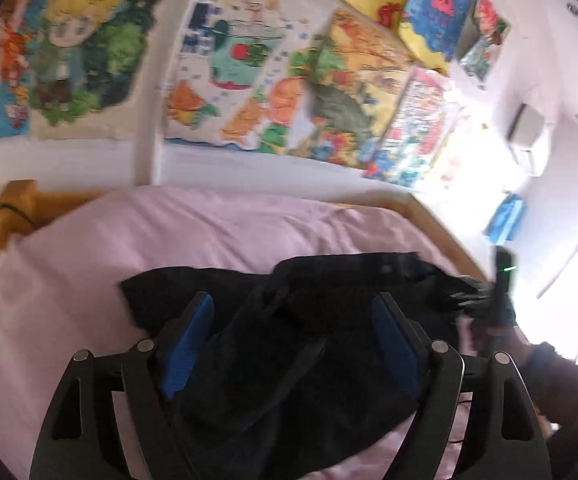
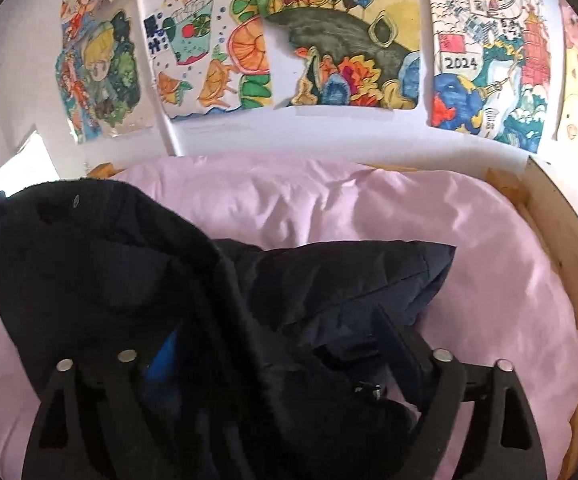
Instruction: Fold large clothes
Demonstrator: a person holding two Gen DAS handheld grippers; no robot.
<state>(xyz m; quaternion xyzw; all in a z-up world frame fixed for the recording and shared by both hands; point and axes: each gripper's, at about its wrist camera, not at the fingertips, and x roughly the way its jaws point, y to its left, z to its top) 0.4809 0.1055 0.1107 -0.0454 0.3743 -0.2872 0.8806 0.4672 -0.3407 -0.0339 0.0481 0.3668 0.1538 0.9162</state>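
Pink bed sheet [image 1: 89,240] carries the dark padded jacket [image 2: 329,280] bunched near the front, bulky, soft, slick-looking, best taken at a hem or sleeve edge; left gripper [image 1: 293,340] and right gripper [image 2: 273,360] both spread wide, clamping nothing.

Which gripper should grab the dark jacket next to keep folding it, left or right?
Probably the right gripper. Its jaws stand open with a raised fold of the dark jacket draped between them, so it only needs to close. The left gripper is open too, but the jacket looks flatter beneath it on the pink sheet.
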